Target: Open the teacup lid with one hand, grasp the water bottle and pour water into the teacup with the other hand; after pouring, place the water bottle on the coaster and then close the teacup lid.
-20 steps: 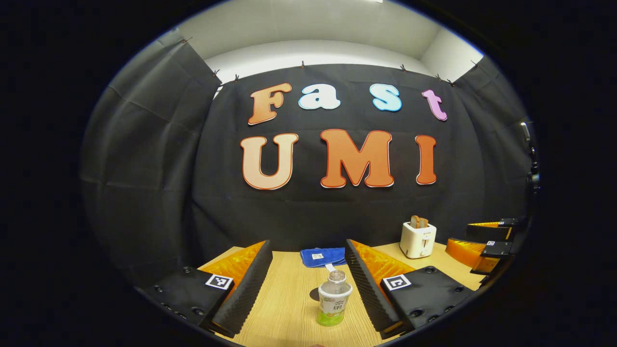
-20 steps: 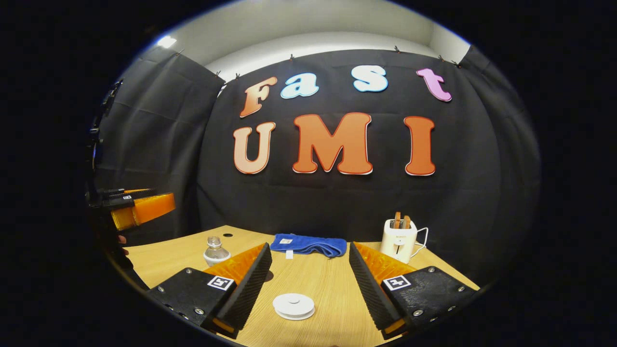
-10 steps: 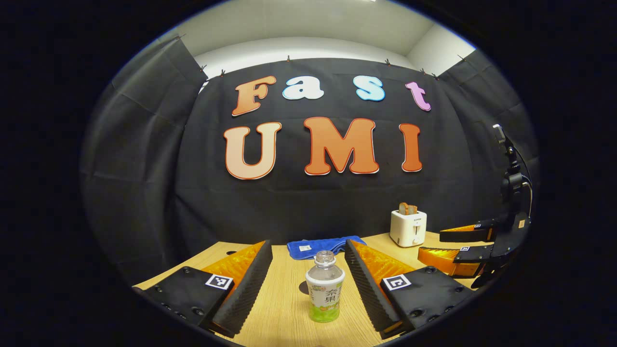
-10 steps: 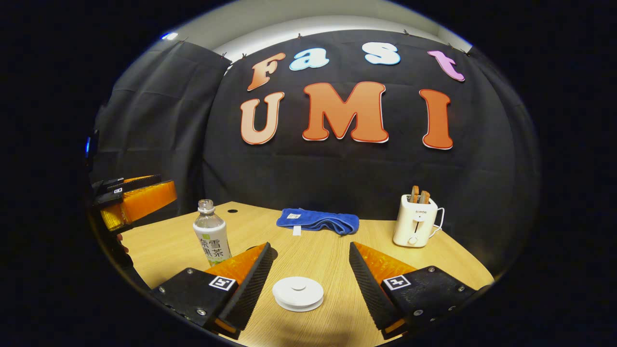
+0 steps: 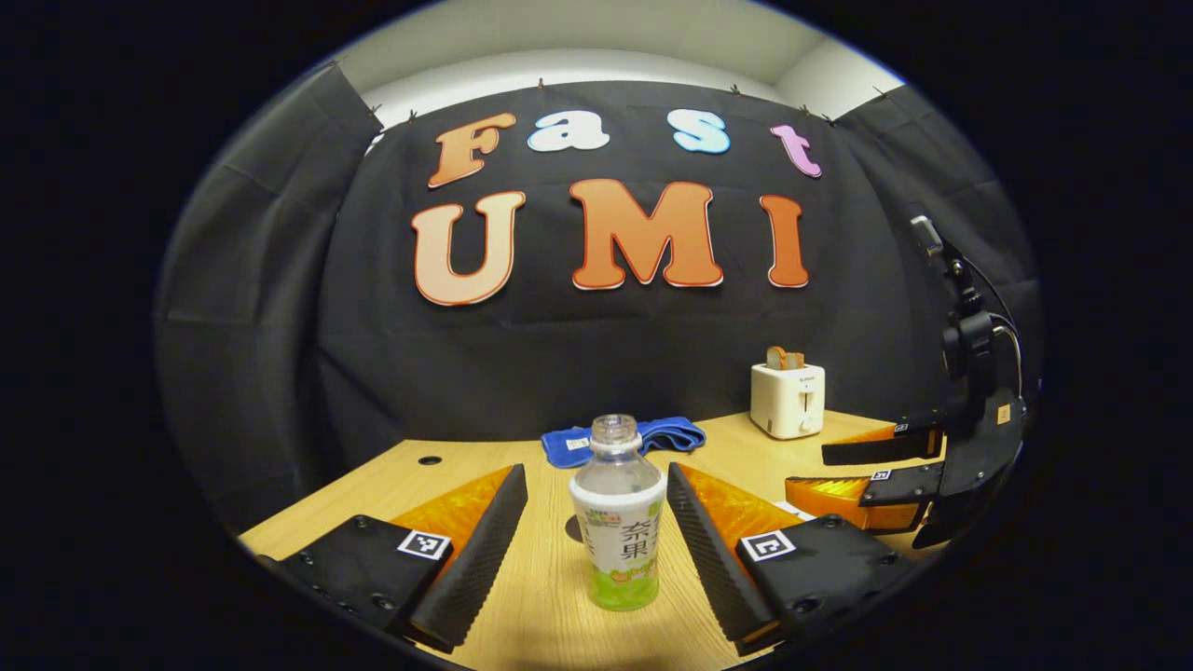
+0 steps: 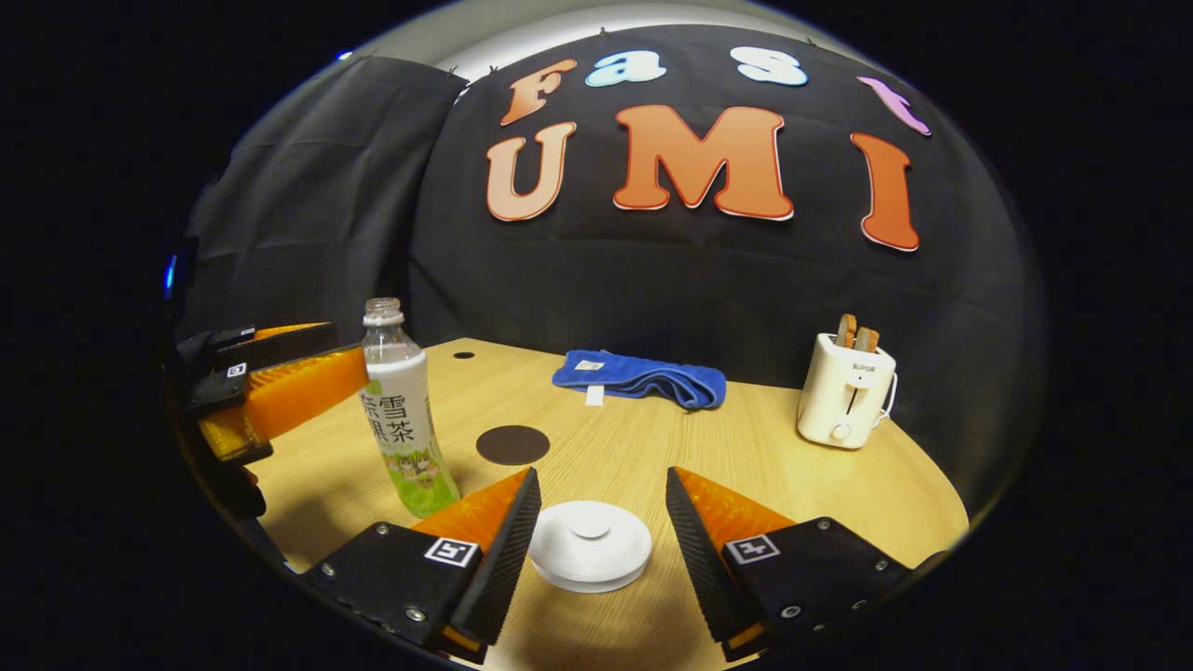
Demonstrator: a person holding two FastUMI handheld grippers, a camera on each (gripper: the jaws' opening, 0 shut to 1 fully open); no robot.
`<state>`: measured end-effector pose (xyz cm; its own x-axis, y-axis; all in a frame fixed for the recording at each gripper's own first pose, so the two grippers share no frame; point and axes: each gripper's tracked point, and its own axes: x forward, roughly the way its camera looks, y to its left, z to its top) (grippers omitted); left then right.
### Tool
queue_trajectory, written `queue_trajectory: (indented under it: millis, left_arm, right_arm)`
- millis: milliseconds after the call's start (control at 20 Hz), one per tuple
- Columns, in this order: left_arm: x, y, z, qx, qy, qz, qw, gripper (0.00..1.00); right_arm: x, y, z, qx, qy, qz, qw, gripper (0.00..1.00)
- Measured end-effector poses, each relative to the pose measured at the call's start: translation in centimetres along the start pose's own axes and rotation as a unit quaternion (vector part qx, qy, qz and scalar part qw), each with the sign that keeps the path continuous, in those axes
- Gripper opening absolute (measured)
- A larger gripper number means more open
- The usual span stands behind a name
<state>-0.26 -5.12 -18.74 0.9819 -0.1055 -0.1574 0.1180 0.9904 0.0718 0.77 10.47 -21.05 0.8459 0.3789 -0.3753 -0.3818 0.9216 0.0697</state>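
Nearest on the right side, the right gripper (image 6: 596, 508) has its fingers spread wide to either side of the white teacup lid (image 6: 590, 543), and a gap shows between each finger and the lid's rim. The lid lies flat, close to the near edge of the counter (image 6: 746, 457); the cup under it cannot be made out.

On the left side, the left gripper (image 5: 596, 508) is also spread wide, with the water bottle (image 5: 619, 522) standing upright between its fingers. In the left gripper view there is open wood on both sides of the bottle, so neither finger presses on it. The bottle has no cap, and only a little liquid shows at its bottom. In the right gripper view the same bottle (image 6: 399, 415) stands near the counter's left edge, with the left gripper's fingers (image 6: 298, 391) level with its label.

Just past the bottle, toward the middle of the counter, a dark round coaster (image 6: 512, 445) lies flat with bare wood all around it. There is open counter between the coaster, the bottle and the lid.

Farther back, a folded blue cloth (image 6: 643, 377) lies along the far edge by the black wall. A white toaster (image 6: 843, 403) holding two slices stands at the far right corner, well apart from everything else. A small dark hole (image 6: 463, 354) sits in the counter near the far left corner.
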Motion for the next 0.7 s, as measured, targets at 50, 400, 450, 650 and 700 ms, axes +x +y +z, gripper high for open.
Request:
queue_trajectory:
  millis: [50, 400, 450, 650, 700]
  left_arm:
    - [0.2, 0.1, -0.7, 0.003, 0.009, 0.001, 1.000, 0.98]
    - [1.9, -0.5, -3.1, -0.002, 0.032, -0.011, 0.999, 1.00]
    - [2.1, -0.8, -3.6, -0.003, 0.038, -0.014, 0.999, 0.98]
    - [2.6, -1.2, -5.0, -0.005, 0.056, -0.018, 0.998, 1.00]
    - [2.8, -1.1, -5.3, -0.007, 0.058, -0.019, 0.998, 0.98]
  right_arm:
    - [0.2, 0.2, -0.4, 0.001, 0.005, 0.007, 1.000, 0.79]
    - [1.9, 0.0, -2.5, -0.009, 0.036, 0.011, 0.999, 0.61]
    - [2.0, 0.1, -2.7, -0.006, 0.039, 0.014, 0.999, 0.59]
    - [2.4, 0.2, -3.1, -0.004, 0.046, 0.022, 0.999, 0.47]
    - [2.4, 0.4, -3.1, 0.001, 0.046, 0.026, 0.999, 0.46]
